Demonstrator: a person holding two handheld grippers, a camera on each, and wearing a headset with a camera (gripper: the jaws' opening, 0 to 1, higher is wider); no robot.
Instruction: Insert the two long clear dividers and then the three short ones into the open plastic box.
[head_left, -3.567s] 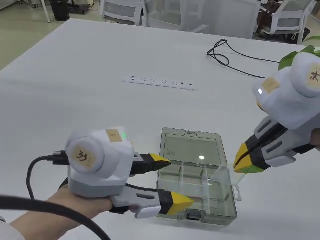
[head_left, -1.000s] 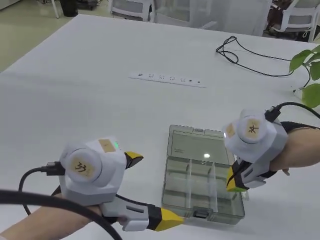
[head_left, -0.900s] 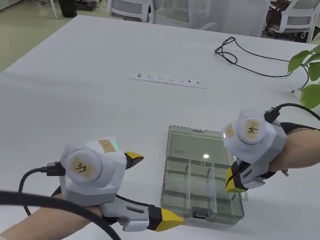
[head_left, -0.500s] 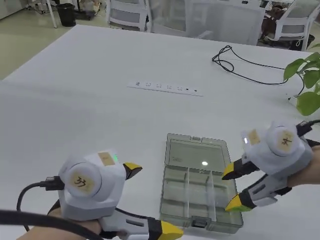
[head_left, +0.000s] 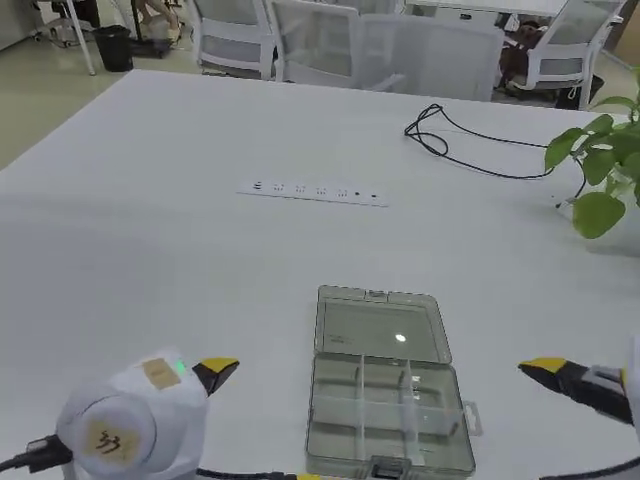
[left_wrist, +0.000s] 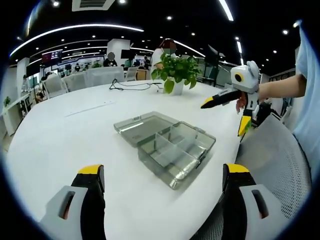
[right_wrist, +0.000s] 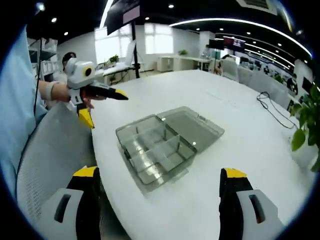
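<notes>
The clear plastic box (head_left: 388, 418) lies open on the white table, its lid (head_left: 378, 326) flat behind the tray. Clear dividers (head_left: 386, 384) stand inside the tray and split it into several compartments. In the left gripper view, my left gripper (left_wrist: 162, 172) is open and empty, with the box (left_wrist: 167, 142) a short way ahead. My right gripper (right_wrist: 157, 175) is also open and empty, facing the box (right_wrist: 160, 140) from the other side. In the head view the left gripper (head_left: 258, 425) sits low at the left, and one yellow fingertip (head_left: 545, 368) of the right one pokes in at the right edge.
A white power strip (head_left: 315, 192) lies farther back on the table, with a black cable (head_left: 470, 140) beyond it. A potted plant (head_left: 600, 175) stands at the right edge. Office chairs line the far side.
The right gripper, shut at the box's right edge a second ago, has opened and drawn back to the right. The left gripper has also pulled back. The head camera has tilted up.
</notes>
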